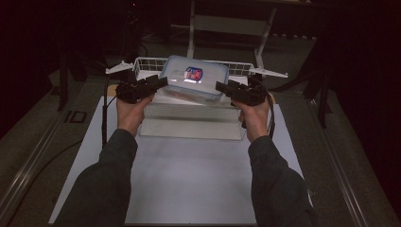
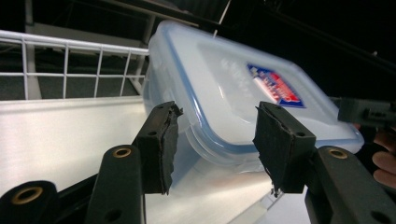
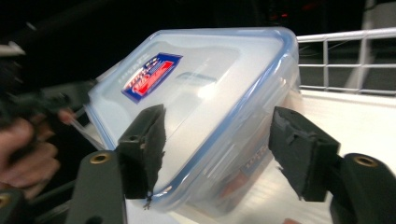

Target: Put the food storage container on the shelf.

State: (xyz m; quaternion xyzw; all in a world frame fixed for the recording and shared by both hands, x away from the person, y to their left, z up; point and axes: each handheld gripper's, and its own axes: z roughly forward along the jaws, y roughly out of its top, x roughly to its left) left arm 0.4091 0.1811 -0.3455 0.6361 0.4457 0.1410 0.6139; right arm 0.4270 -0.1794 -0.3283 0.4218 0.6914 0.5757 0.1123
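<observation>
Clear plastic, blue-rimmed, the lidded container [image 1: 195, 84] hangs tilted above the far edge of the bench [image 1: 189, 179], between the two grippers and in front of a white wire rack [image 1: 142, 64]; a red-and-blue label [image 1: 193, 73] sits on its lid; the left gripper [image 1: 160, 82] meets its left end and the right gripper [image 1: 222, 88] its right end – in both gripper views the jaws stand wide, one on each side of a container corner, pads not clearly touching it; a clear tray [image 1: 189, 125] lies on the bench below – each hand [image 1: 130, 111] grips from underneath
</observation>
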